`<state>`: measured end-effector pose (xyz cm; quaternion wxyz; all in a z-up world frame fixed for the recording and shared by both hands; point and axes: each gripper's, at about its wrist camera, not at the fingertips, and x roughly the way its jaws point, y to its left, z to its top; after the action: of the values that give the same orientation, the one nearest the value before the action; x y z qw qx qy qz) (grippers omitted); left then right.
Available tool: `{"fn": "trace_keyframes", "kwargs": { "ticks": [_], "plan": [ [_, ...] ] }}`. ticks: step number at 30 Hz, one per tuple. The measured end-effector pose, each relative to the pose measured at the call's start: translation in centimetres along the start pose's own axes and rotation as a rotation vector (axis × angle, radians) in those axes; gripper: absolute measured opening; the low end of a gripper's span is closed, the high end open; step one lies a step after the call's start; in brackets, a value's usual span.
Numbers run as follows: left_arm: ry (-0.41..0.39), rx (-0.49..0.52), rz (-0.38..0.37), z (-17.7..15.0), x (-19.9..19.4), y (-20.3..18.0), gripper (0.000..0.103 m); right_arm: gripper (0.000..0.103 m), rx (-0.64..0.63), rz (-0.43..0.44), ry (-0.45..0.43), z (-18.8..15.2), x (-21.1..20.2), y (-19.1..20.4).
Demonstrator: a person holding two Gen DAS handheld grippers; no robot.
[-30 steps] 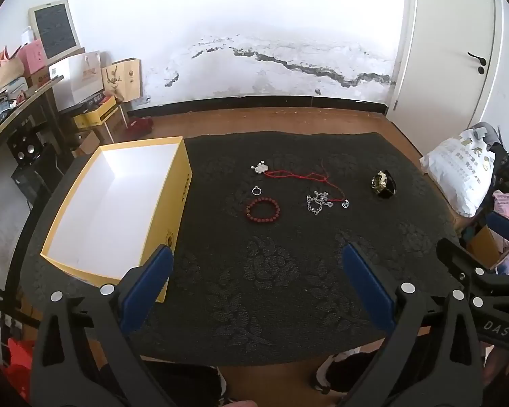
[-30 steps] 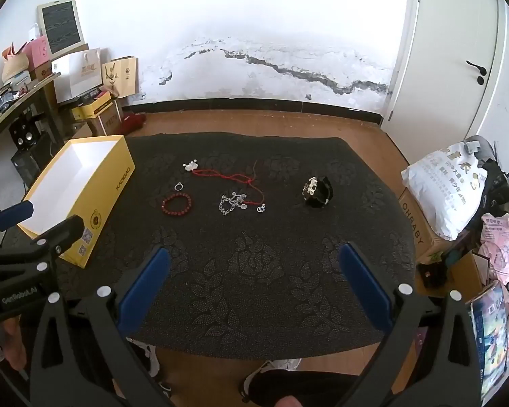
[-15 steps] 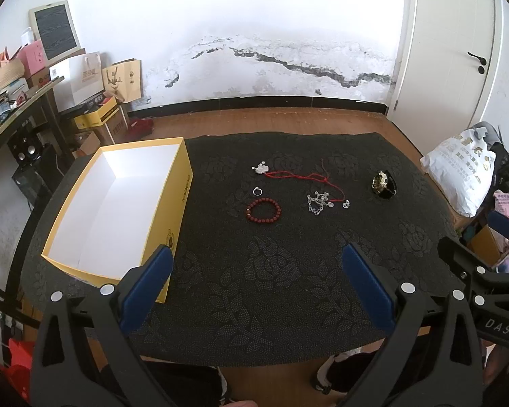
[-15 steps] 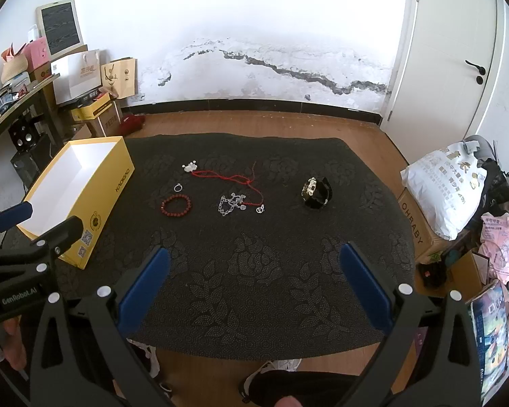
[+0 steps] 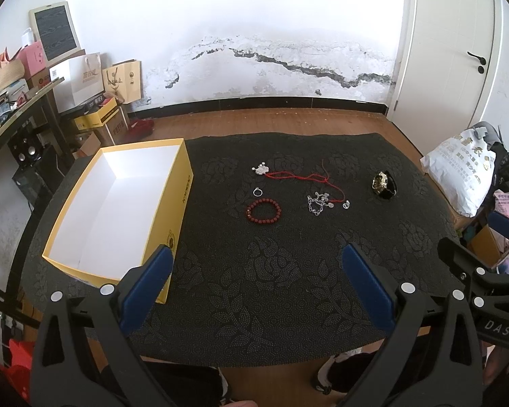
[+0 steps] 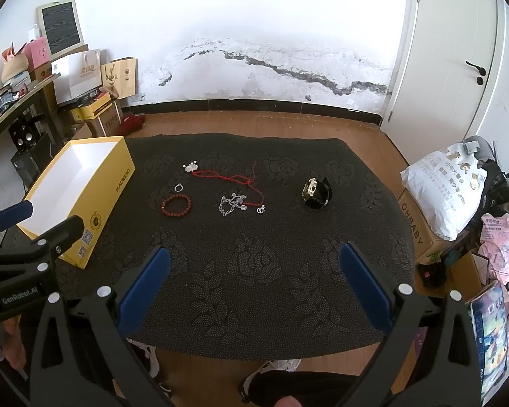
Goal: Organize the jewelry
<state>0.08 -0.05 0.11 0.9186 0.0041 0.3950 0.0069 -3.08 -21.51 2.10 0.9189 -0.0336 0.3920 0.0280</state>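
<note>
On a table under a black rose-patterned cloth [image 5: 254,271] lie a red bead bracelet [image 5: 264,211], a small silver ring [image 5: 257,191], a red cord necklace [image 5: 302,178] with a silver pendant [image 5: 260,169], a silver chain [image 5: 317,203] and a black and gold watch [image 5: 384,185]. An open yellow box [image 5: 183,190] with a white inside stands at the left. My left gripper [image 5: 258,288] and right gripper [image 6: 254,286] are open and empty, above the near edge. The same pieces show in the right wrist view: bracelet [image 6: 176,205], chain [image 6: 230,203], watch [image 6: 316,192], box [image 6: 118,183].
A white sack [image 6: 448,190] on a cardboard box and bags stand at the right of the table. A dark desk with bags and boxes [image 5: 23,101] is at the left. A wooden floor, a cracked white wall and a white door [image 5: 458,51] lie behind.
Both views have shifted only slightly; the jewelry sits a touch lower in the left view. Both grippers stay open and empty. Nothing on the table has moved.
</note>
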Motion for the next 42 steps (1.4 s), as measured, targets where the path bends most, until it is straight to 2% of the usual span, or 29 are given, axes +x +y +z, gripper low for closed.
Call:
{"fn": "trace_keyframes", "kwargs": {
  "ticks": [42],
  "plan": [
    [0.001,0.003,0.003,-0.19,-0.02,-0.07,0.097,0.097,-0.002,0.000,-0.005,-0.08,0.01,0.26]
  ]
}}
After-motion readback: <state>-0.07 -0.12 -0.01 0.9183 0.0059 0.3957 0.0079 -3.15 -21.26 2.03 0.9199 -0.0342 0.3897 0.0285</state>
